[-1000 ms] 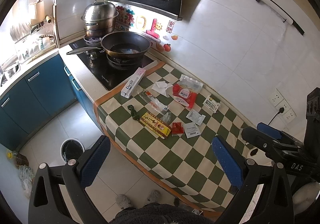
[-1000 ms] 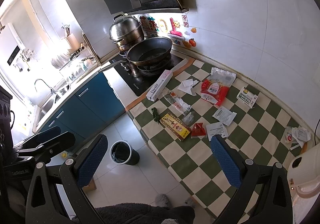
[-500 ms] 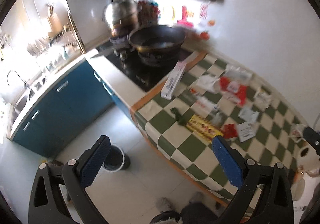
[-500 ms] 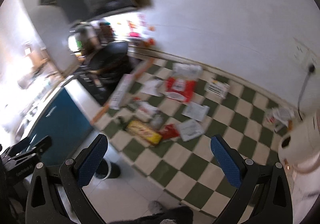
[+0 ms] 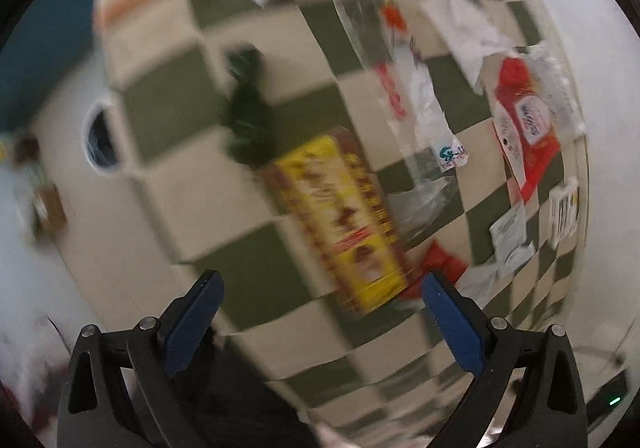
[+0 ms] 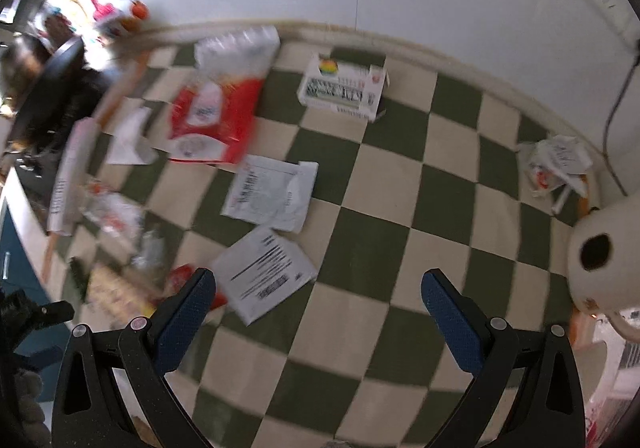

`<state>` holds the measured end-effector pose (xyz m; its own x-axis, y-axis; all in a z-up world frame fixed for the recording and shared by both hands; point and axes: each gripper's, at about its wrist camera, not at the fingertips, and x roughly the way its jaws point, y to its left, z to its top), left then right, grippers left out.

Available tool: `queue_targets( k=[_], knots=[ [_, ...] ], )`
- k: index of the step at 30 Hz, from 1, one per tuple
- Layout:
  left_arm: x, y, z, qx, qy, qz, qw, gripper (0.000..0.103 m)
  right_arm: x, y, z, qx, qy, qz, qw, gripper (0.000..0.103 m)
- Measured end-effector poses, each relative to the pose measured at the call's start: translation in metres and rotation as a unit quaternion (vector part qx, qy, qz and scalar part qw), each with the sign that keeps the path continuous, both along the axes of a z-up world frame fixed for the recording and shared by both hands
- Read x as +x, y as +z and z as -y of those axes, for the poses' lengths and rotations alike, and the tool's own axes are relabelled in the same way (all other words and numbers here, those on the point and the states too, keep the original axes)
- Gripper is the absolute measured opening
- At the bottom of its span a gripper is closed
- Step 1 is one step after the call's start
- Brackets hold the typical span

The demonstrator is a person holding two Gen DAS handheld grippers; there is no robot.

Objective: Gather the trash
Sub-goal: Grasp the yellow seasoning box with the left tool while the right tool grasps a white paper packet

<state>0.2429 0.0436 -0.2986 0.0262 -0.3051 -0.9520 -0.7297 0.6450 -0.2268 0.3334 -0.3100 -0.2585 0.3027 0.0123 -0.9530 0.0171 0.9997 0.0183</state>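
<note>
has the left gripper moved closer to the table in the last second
Yes. The left gripper has dropped toward the checked tablecloth; the yellow packet now fills far more of its view.

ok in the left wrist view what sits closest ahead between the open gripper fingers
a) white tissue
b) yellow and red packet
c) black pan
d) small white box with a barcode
b: the yellow and red packet lies on the green and cream checked cloth just ahead of the open left gripper; the tissue lies farther off.
</note>
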Motion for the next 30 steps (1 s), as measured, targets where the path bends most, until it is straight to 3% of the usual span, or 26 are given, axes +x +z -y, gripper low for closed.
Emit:
queue_targets(
  k=[4, 5, 7, 11, 13, 15, 16, 17, 20, 24, 27, 28, 30],
  knots=[
    [0.025, -0.029, 0.016, -0.030, 0.028, -0.028, 0.9988, 0.084, 0.026, -0.026, 0.011, -0.007, -0.012, -0.024, 1.000, 0.103],
    [0.030, -0.031, 0.021, -0.017, 0.025, -0.036, 0.9989, 0.084, 0.034, -0.032, 0.016, -0.008, -0.014, -0.030, 0.999, 0.103],
    [0.036, -0.031, 0.027, 0.016, 0.006, -0.038, 0.9991, 0.067, 0.041, -0.033, 0.021, -0.009, -0.016, -0.035, 0.999, 0.103],
    [0.044, -0.023, 0.043, 0.075, -0.084, -0.020, 0.9934, 0.064, 0.054, -0.039, 0.029, 0.004, -0.015, -0.053, 0.998, 0.103],
    [0.048, -0.013, 0.054, 0.140, -0.167, -0.014, 0.9759, 0.064, 0.055, -0.043, 0.028, 0.011, -0.010, -0.064, 0.998, 0.103],
    [0.048, -0.007, 0.065, 0.217, -0.251, -0.016, 0.9434, 0.064, 0.053, -0.051, 0.024, 0.025, 0.003, -0.074, 0.997, 0.103],
    [0.048, -0.007, 0.070, 0.237, -0.277, -0.018, 0.9310, 0.064, 0.051, -0.059, 0.018, 0.025, 0.015, -0.083, 0.996, 0.103],
    [0.047, -0.007, 0.072, 0.237, -0.292, -0.015, 0.9264, 0.064, 0.049, -0.063, 0.015, 0.025, 0.021, -0.087, 0.996, 0.103],
    [0.049, -0.013, 0.073, 0.225, -0.290, -0.024, 0.9299, 0.066, 0.045, -0.081, 0.002, 0.029, 0.037, -0.107, 0.993, 0.103],
    [0.050, -0.022, 0.069, 0.213, -0.260, -0.033, 0.9412, 0.065, 0.040, -0.092, -0.017, 0.035, 0.066, -0.112, 0.991, 0.100],
    [0.045, -0.021, 0.064, 0.203, -0.242, -0.023, 0.9485, 0.060, 0.030, -0.096, -0.034, 0.001, 0.094, -0.098, 0.991, 0.081],
    [0.042, -0.021, 0.063, 0.205, -0.243, -0.020, 0.9479, 0.060, 0.027, -0.095, -0.039, -0.015, 0.102, -0.083, 0.991, 0.070],
    [0.036, -0.021, 0.060, 0.214, -0.249, -0.018, 0.9445, 0.059, 0.019, -0.089, -0.044, -0.017, 0.113, -0.049, 0.992, 0.033]
  ],
)
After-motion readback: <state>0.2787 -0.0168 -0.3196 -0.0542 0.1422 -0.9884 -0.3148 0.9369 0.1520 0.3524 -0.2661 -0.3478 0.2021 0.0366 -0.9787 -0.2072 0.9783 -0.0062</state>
